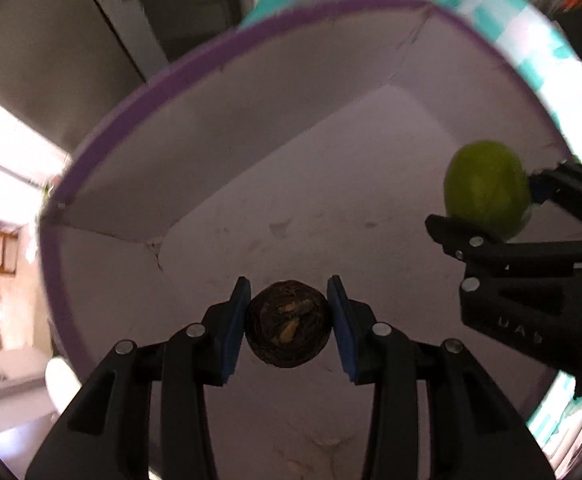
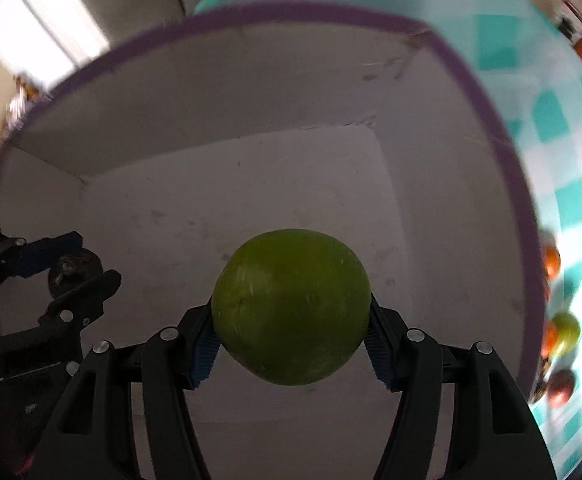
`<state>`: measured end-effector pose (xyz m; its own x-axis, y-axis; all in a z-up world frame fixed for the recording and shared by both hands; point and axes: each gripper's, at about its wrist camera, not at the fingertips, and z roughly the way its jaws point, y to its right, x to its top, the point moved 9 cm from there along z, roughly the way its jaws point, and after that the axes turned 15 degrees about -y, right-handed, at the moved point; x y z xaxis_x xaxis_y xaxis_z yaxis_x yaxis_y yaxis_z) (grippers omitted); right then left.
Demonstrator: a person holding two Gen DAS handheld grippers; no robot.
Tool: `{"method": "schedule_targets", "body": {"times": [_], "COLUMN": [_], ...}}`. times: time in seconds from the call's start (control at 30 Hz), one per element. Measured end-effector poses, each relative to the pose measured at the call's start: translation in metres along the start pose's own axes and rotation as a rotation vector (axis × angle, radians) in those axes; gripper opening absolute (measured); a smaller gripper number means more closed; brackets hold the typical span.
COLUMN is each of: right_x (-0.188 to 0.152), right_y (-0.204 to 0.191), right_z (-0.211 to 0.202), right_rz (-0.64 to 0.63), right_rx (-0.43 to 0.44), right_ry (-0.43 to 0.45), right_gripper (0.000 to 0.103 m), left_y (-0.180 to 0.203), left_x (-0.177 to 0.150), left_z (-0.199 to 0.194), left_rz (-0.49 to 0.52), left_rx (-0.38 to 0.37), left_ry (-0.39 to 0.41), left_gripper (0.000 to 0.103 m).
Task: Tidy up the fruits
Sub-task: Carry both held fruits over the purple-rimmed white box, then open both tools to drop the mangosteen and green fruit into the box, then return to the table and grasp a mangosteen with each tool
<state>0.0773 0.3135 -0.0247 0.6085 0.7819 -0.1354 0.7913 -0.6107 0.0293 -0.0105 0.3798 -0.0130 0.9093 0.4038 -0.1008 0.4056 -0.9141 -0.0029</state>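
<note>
My left gripper [image 1: 287,322] is shut on a small dark brown round fruit [image 1: 287,326] and holds it over the inside of a white box with a purple rim [image 1: 139,96]. My right gripper [image 2: 291,332] is shut on a green round fruit [image 2: 291,306] and holds it over the same box [image 2: 487,104]. In the left wrist view the right gripper [image 1: 531,216] shows at the right with the green fruit [image 1: 487,188]. In the right wrist view the left gripper [image 2: 75,268] shows at the left with the dark fruit [image 2: 75,270].
The box stands on a teal-and-white checked cloth [image 2: 547,116]. Several red, orange and green fruits [image 2: 563,332] lie on the cloth to the right of the box. A wall and a bright window [image 2: 51,28] are behind.
</note>
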Motion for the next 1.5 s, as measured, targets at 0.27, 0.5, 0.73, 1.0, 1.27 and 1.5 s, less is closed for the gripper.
{"method": "schedule_targets", "body": {"times": [0.27,0.5,0.73,1.0,1.27,1.5], "right_x": [0.007,0.004,-0.006,-0.108,-0.280,-0.377], "right_y": [-0.004,-0.004,0.009,0.041,0.067,0.094], "right_z": [0.038,0.041,-0.036,-0.154,-0.140,-0.112], "right_rz": [-0.040,-0.019,0.100,0.266,0.583,0.822], "right_rx": [0.004,-0.011,0.038,0.028,0.072,0.096], "right_ry": [-0.160,-0.175,0.103,0.518,0.597,0.609], "right_gripper": [0.061,0.068,0.075,0.087,0.088,0.088], "left_y": [-0.010,-0.002,0.009,0.039,0.140,0.203], "left_x": [0.004,0.006,0.011,-0.045,-0.146,-0.196], "left_z": [0.033,0.028,-0.016,-0.141,-0.162,-0.138], "left_rz": [-0.074,-0.066,-0.011,0.072,0.376,0.623], "left_rx": [0.031,0.038,-0.001,-0.042,-0.092,-0.055], "left_ry": [-0.154,-0.150,0.049,0.579,0.696,0.677], "left_gripper": [0.041,0.070,0.078,0.100,0.101,0.101]}}
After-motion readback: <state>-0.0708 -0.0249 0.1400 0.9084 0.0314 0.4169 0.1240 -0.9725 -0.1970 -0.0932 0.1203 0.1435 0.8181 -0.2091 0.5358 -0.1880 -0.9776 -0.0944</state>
